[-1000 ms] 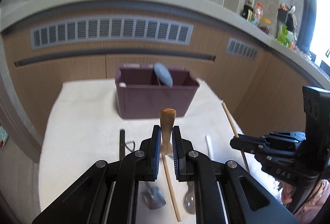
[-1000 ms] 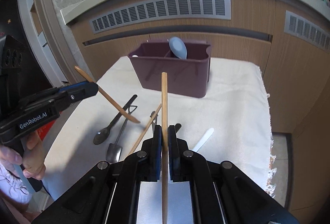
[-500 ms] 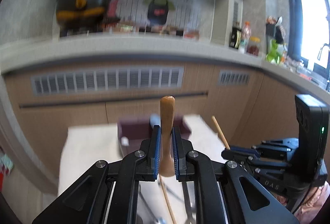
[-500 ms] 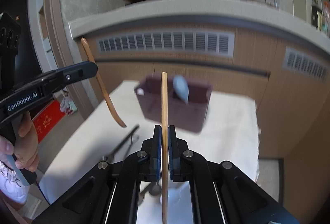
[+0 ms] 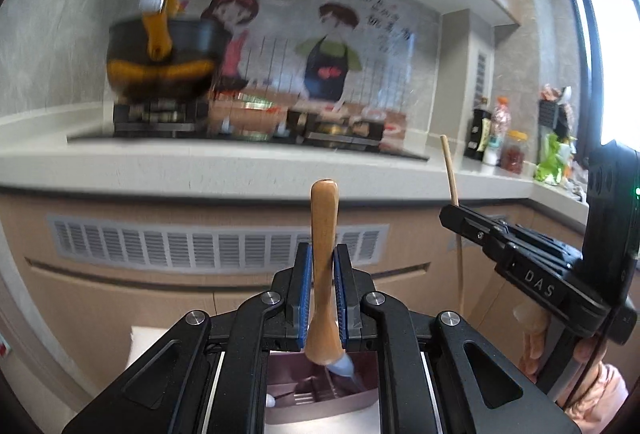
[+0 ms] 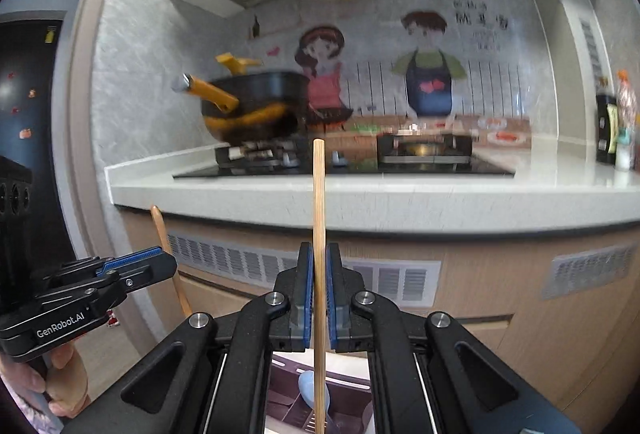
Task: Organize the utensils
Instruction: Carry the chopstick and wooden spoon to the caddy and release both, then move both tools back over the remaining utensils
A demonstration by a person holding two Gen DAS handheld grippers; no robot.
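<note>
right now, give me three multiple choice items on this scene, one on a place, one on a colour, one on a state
1. Where is the utensil bin in the left wrist view?
A. below the left claw
B. on the stove
C. on the upper shelf

2. What colour is the spoon lying in the bin?
A. red
B. light blue
C. black

3. What is the right claw doing?
A. standing open and empty
B. shut on a chopstick
C. shut on a fork

Answers:
1 A, the maroon bin shows under the claw that holds the wooden spoon.
2 B, its pale blue bowl sits beside the chopstick.
3 B, the blue pads press the thin wooden stick on both sides.
</note>
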